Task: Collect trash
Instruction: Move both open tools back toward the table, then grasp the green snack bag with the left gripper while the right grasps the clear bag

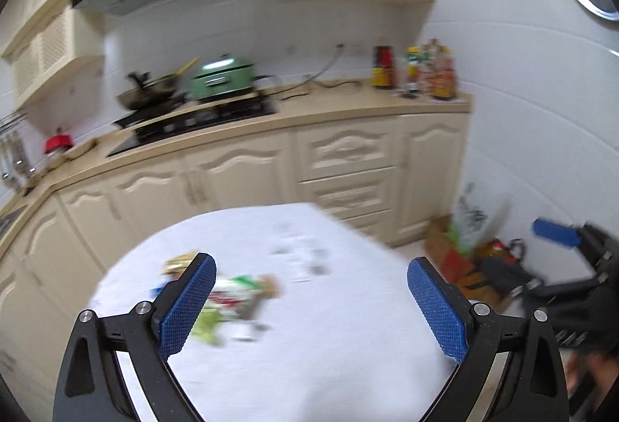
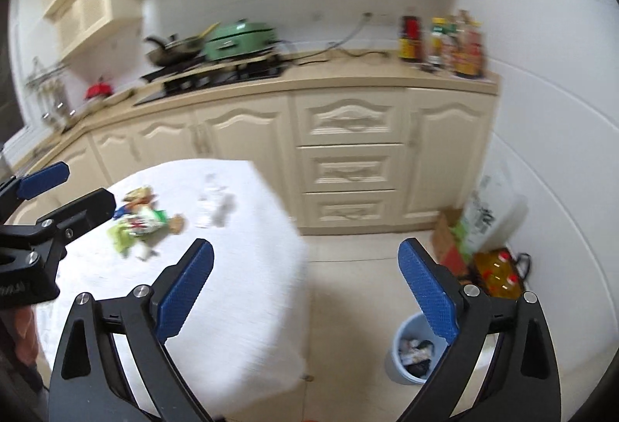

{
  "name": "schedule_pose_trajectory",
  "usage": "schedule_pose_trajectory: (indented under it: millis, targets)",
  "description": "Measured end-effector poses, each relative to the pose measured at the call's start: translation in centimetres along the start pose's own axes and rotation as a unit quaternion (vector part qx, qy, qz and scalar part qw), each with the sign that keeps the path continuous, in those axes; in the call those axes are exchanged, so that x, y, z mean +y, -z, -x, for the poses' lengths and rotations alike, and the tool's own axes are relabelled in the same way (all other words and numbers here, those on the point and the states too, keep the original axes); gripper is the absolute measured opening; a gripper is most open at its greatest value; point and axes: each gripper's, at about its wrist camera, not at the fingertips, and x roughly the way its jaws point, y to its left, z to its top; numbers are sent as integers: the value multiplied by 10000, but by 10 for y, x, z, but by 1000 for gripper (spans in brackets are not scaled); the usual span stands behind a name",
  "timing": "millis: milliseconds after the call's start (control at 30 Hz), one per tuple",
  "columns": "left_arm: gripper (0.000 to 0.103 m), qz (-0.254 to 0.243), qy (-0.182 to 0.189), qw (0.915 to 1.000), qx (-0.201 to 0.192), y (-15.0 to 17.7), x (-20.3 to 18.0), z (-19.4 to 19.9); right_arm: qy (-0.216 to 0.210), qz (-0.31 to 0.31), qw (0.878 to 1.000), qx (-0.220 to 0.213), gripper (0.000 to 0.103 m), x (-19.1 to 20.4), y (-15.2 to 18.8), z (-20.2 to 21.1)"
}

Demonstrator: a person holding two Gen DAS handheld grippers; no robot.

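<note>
A heap of snack wrappers (image 1: 232, 300) in green, white and red lies on the white-clothed table (image 1: 329, 344), left of middle. It also shows in the right wrist view (image 2: 141, 222). Crumpled white paper (image 2: 212, 207) lies beyond it. My left gripper (image 1: 311, 296) is open and empty above the table, its left finger in front of the wrappers. My right gripper (image 2: 305, 286) is open and empty over the table's right edge. A light blue bin (image 2: 412, 352) with trash in it stands on the floor to the right.
Cream kitchen cabinets (image 2: 348, 151) run behind the table, with a stove, a wok and a green cooker (image 2: 238, 39) on the counter. Sauce bottles (image 2: 445, 43) stand at the counter's right end. Boxes, bags and oil bottles (image 2: 495, 267) sit on the floor by the right wall.
</note>
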Motion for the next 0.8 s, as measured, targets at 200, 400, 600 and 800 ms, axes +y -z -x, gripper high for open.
schedule_pose_trajectory:
  millis: [200,400,600,800]
  targets:
    - [98,269,-111,9977,606,28,81,-39,-276,515,9981,208,98,59,-16,-47]
    - [96,173,-437,9902,1314,50,116,-100,-387,712,9938,766,99,88,-20,-124]
    - [97,258,-170,9868,1588,56,122,-148,-382,774,9900,1113,99,95,-16,-185]
    - [82,270,-20,9851,1696,55,132,-184,-365,1000,9869,1213,99,103,-17,-225]
